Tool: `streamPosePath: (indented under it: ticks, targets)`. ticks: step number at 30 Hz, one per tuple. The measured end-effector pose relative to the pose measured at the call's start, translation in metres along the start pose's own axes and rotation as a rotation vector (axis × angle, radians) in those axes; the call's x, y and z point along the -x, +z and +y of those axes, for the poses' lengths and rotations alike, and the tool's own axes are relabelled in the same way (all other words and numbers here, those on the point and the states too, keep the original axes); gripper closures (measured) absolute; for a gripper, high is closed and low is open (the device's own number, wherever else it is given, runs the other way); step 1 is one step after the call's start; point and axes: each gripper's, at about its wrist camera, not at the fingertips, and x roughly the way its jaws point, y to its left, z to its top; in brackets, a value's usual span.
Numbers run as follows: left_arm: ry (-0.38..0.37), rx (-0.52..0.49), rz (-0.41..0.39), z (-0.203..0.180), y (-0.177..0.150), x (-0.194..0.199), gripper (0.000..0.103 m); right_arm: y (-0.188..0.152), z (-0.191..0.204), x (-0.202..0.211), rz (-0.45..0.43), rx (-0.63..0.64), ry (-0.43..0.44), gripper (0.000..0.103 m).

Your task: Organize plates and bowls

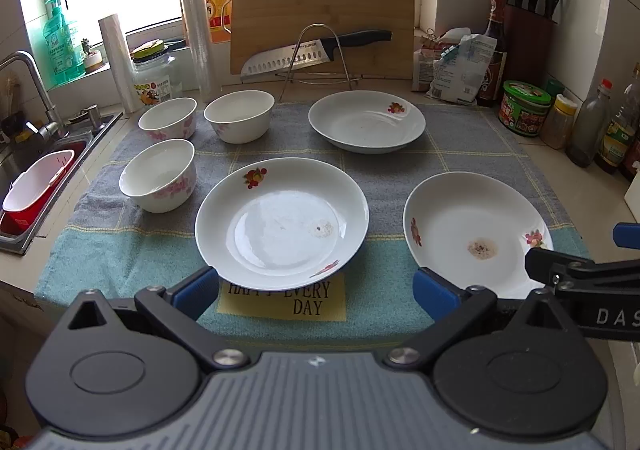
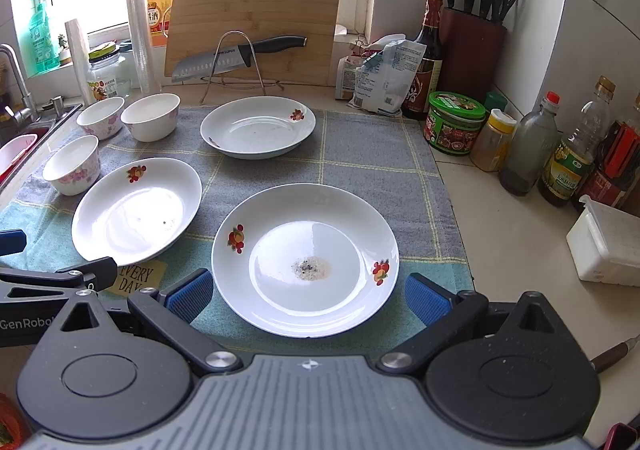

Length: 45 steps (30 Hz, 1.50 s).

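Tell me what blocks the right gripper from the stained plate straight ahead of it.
Nothing visible. The right gripper is open, its fingers either side of the stained plate's near rim. Only bare towel lies around it; the neighbouring plate sits apart to the left.

Plates: three (image 1: 281, 223) (image 1: 367, 121) (image 1: 476, 234). Bowls: three (image 1: 159, 175) (image 1: 168, 118) (image 1: 239, 115). Knife on rack: one (image 1: 316, 50).
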Motion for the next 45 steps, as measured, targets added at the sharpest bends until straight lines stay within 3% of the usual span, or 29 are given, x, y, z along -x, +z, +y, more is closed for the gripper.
streamPosePath:
  ticks: [14, 26, 36, 45]
  targets:
    - [-0.007, -0.015, -0.007, -0.004, 0.000, 0.001, 0.001, -0.004, -0.005, 0.000, -0.026, 0.010, 0.031, 0.000]
    - [-0.008, 0.008, -0.003, 0.005, -0.002, -0.003, 0.001, -0.019, -0.021, 0.000, -0.145, 0.079, 0.144, 0.000]
    - [-0.005, 0.020, 0.022, 0.007, -0.003, -0.011, 0.001, -0.056, -0.034, -0.049, -0.034, 0.129, 0.170, 0.000]
    - [-0.007, 0.029, 0.036, 0.006, 0.001, -0.017, 0.001, -0.063, -0.037, -0.083, 0.007, 0.124, 0.189, 0.000]
